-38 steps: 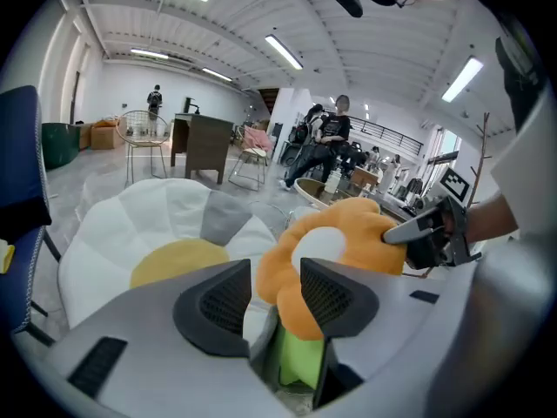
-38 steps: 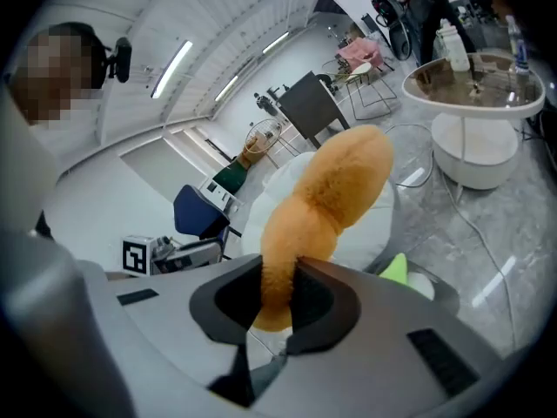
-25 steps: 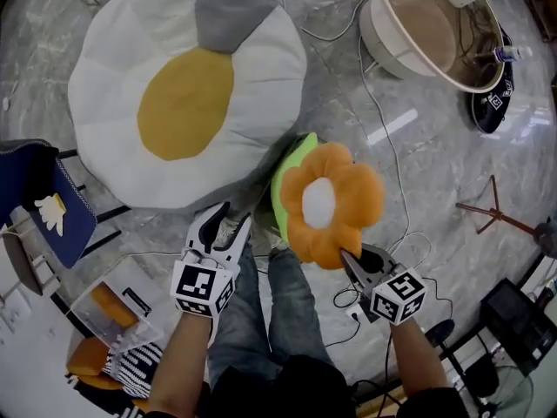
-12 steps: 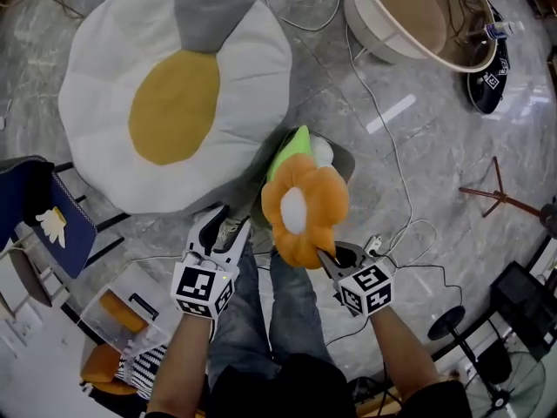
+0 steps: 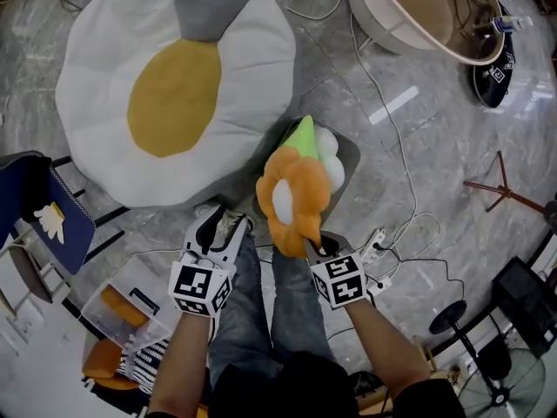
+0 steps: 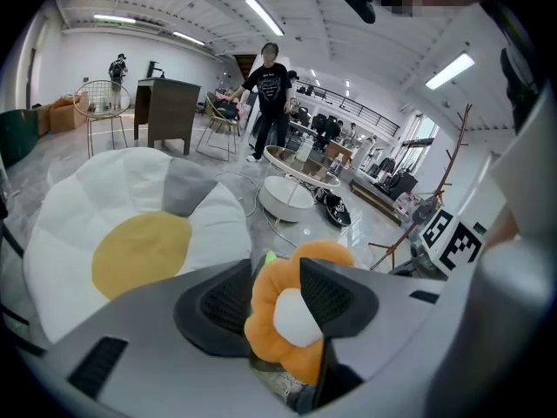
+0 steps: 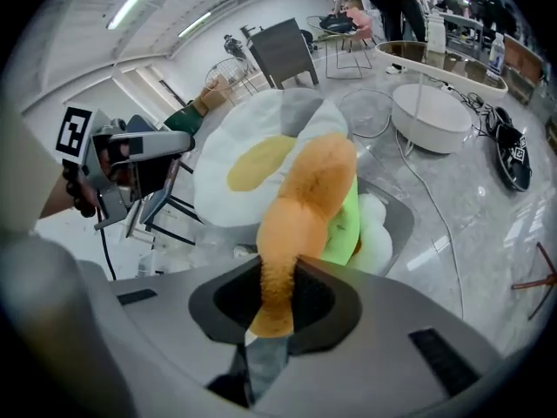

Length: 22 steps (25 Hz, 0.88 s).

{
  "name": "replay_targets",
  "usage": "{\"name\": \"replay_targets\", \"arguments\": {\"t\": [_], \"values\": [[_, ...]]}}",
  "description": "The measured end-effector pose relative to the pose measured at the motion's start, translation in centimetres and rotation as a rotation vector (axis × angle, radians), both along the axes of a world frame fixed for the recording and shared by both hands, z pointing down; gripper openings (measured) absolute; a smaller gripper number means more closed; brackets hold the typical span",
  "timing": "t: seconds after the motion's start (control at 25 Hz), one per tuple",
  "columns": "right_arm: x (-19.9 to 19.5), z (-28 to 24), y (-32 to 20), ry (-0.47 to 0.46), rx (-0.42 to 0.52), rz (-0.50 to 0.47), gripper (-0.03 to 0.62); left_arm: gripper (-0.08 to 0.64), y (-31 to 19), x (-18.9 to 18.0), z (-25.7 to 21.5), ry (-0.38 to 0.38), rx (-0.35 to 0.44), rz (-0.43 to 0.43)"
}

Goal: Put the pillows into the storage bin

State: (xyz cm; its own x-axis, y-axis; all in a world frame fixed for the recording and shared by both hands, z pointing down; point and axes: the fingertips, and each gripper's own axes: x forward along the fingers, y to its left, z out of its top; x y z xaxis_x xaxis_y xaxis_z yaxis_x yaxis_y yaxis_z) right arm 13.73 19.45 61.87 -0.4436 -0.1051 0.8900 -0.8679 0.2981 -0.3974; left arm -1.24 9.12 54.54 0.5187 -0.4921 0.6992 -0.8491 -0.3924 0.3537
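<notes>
Firmly the right gripper (image 5: 312,244) clamps a plush orange flower pillow (image 5: 291,200) — left gripper (image 5: 222,225), nine o'clock, jaws apart.

Glossy grey marble floor (image 5: 435,146). Round white table (image 5: 383,33) at top right. Ceiling strip lights (image 6: 270,16) on, white walls (image 6: 74,59).

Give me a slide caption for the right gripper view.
Right claw pinches the orange flower pillow over the grey storage bin that holds a green pillow.
</notes>
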Motion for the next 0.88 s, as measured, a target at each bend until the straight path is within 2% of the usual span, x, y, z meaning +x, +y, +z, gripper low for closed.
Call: {"name": "replay_targets", "arguments": {"t": [0.12, 0.24, 0.44, 0.64, 0.76, 0.88], "values": [[-1.1, 0.1, -0.1, -0.022, 0.013, 0.010, 0.067, 0.189, 0.3, 0.0, 0.2, 0.006, -0.007, -0.003], [-1.0, -2.2, -0.1, -0.084, 0.059, 0.013, 0.067, 0.190, 0.5, -0.2, 0.4, 0.005, -0.009, 0.000], [2.4, -7.7, 0.9, -0.102, 0.136, 0.015, 0.066, 0.190, 0.4, -0.5, 0.5, 0.009, -0.013, 0.003], [7.7, -11.3, 1.0, 0.003, 0.205, 0.046, 0.067, 0.190, -0.2, 1.9, -0.7, 0.035, 0.008, 0.037], [10.0, -10.7, 0.5, 0.079, 0.245, 0.031, 0.067, 0.190, -0.4, 3.4, -1.2, 0.046, 0.018, 0.060], [11.1, -9.5, 0.0, 0.118, 0.273, 0.021, 0.067, 0.190, -0.1, 4.5, -1.5, 0.048, 0.019, 0.081]]}}
